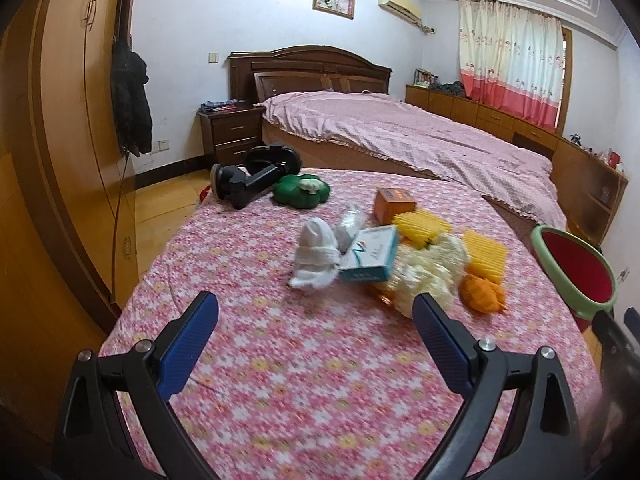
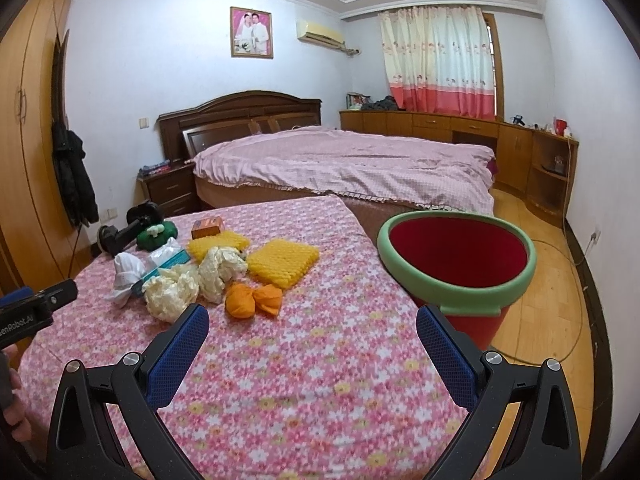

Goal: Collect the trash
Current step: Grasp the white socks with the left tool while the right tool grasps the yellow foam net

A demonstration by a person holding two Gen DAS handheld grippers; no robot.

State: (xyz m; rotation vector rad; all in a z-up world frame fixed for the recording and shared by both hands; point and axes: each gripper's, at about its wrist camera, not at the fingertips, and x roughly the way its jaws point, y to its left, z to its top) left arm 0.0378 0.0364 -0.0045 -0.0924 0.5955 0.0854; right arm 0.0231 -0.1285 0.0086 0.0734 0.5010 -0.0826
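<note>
Trash lies in a heap on the pink flowered table cover (image 1: 280,360): a white wad (image 1: 316,254), a teal and white box (image 1: 370,254), cream crumpled bags (image 1: 428,276), an orange crumpled wrapper (image 1: 482,292), yellow foam pieces (image 1: 486,256) and an orange box (image 1: 394,202). The heap also shows in the right wrist view, with the orange wrapper (image 2: 252,300) nearest. A red bin with a green rim (image 2: 456,264) stands off the table's right edge. My left gripper (image 1: 316,332) is open and empty, short of the heap. My right gripper (image 2: 312,342) is open and empty above the cover.
A black suction mount (image 1: 244,184) and a green flower-shaped cushion (image 1: 302,190) lie at the table's far left. A bed with a pink cover (image 1: 400,132) stands behind. A wardrobe (image 1: 48,140) is on the left, a low cabinet (image 2: 520,148) on the right.
</note>
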